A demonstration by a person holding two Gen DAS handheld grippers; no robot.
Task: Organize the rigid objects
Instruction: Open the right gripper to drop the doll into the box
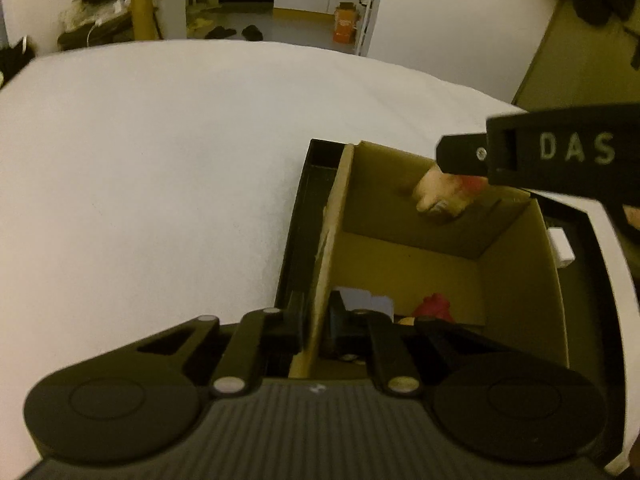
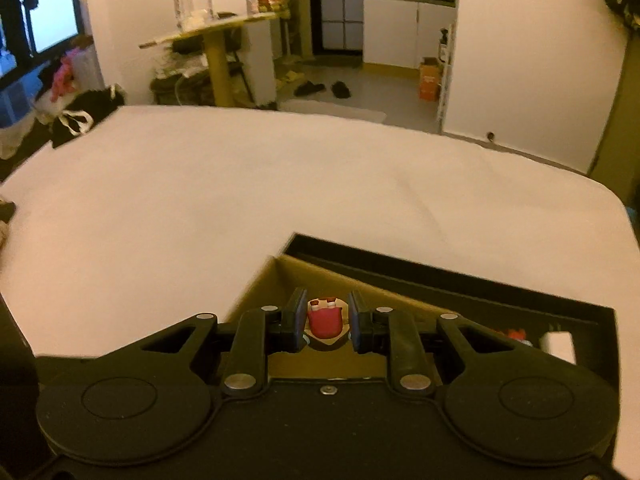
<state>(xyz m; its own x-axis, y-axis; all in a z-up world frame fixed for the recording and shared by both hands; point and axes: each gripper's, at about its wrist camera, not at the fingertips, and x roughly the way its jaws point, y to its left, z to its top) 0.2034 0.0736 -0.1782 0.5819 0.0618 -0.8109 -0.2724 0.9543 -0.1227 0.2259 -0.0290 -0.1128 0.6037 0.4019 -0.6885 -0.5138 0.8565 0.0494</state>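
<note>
A brown cardboard box (image 1: pixel 516 280) stands inside a black tray (image 1: pixel 304 208) on the white table. My left gripper (image 1: pixel 320 320) straddles the box's left wall, one finger on each side of it. My right gripper (image 2: pixel 326 320) is shut on a small red and cream toy figure (image 2: pixel 325 320) and holds it above the box's far end (image 2: pixel 276 280). In the left wrist view the right gripper (image 1: pixel 460 160) shows over the box with the figure (image 1: pixel 438 194) hanging from it. A red object (image 1: pixel 434 306) and a pale blue one (image 1: pixel 364 300) lie on the box floor.
A small white block (image 1: pixel 560 244) lies in the tray beside the box's right wall; it also shows in the right wrist view (image 2: pixel 558 344). The white table (image 1: pixel 160 160) stretches left and beyond the tray. Room clutter stands past the table's far edge.
</note>
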